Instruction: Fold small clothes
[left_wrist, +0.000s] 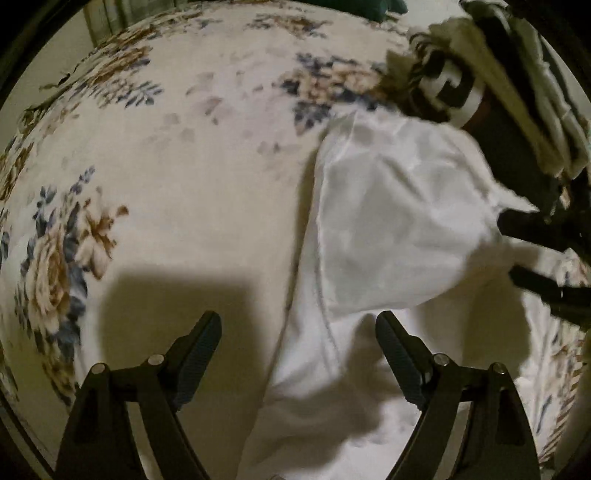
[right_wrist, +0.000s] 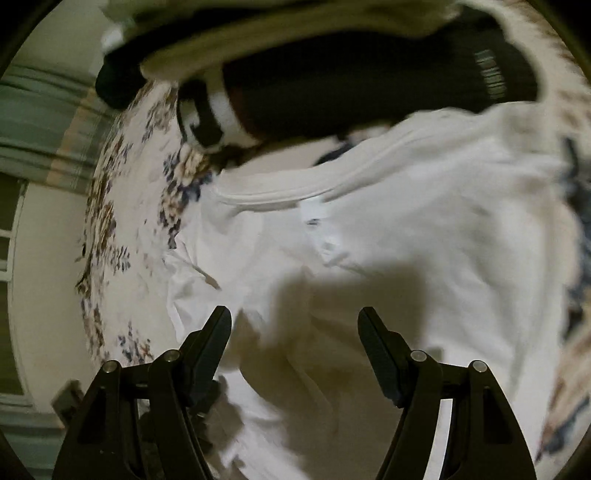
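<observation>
While both grippers gape, white garment (left_wrist: 388, 206) lies flat.

A white garment (left_wrist: 388, 221) lies spread and rumpled on the right side of the bed, one part folded over on itself, its neckline (right_wrist: 280, 195) and a small label (right_wrist: 314, 212) showing toward the far end. Beyond it, at the far right, lies a heap of dark and cream clothes (right_wrist: 332, 92), one piece black with white bands (left_wrist: 448, 94).

White garment (left_wrist: 388, 206) on cream bedsheet (left_wrist: 184, 155) with blue-brown florals
</observation>
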